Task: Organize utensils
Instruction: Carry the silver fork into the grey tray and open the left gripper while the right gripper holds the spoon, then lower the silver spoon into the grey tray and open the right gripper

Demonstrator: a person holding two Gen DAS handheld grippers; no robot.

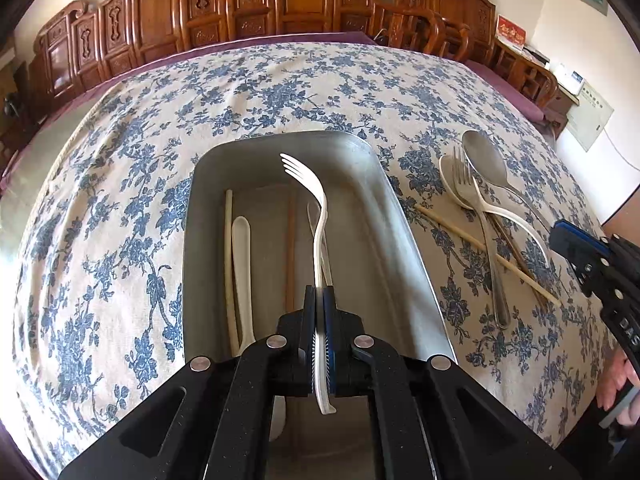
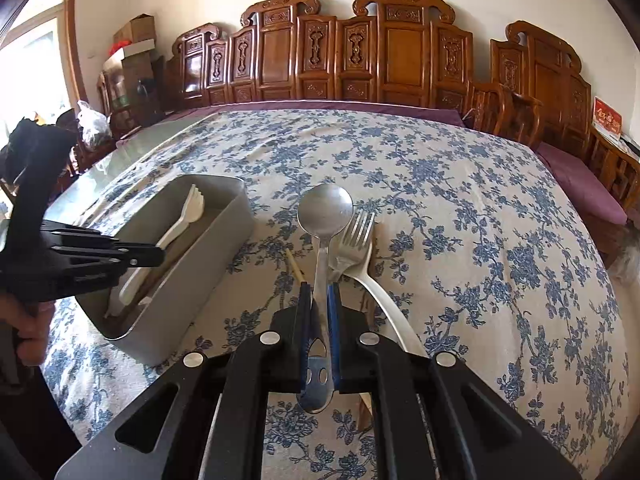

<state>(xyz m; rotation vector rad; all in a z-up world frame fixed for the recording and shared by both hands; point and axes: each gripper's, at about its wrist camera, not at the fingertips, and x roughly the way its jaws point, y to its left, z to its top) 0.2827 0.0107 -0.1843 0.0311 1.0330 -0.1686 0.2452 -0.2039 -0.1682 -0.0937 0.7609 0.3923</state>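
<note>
My left gripper (image 1: 320, 292) is shut on a white plastic fork (image 1: 316, 196) and holds it over the grey metal tray (image 1: 404, 232). In the tray lie a white spoon (image 1: 242, 264), a white chopstick (image 1: 228, 256) and a wooden chopstick (image 1: 290, 252). My right gripper (image 2: 320, 292) is shut on the handle of a metal spoon (image 2: 325, 212), which rests in the pile right of the tray (image 2: 224, 240). The pile also holds a metal fork (image 2: 354, 240), a white plastic spoon (image 2: 384, 300) and wooden chopsticks (image 1: 480, 244). The left gripper (image 2: 152, 256) shows in the right wrist view.
The table is covered with a blue floral cloth (image 2: 460, 220). Carved wooden chairs (image 2: 400, 52) line its far side. Boxes and bags (image 2: 128, 52) stand at the far left by a window.
</note>
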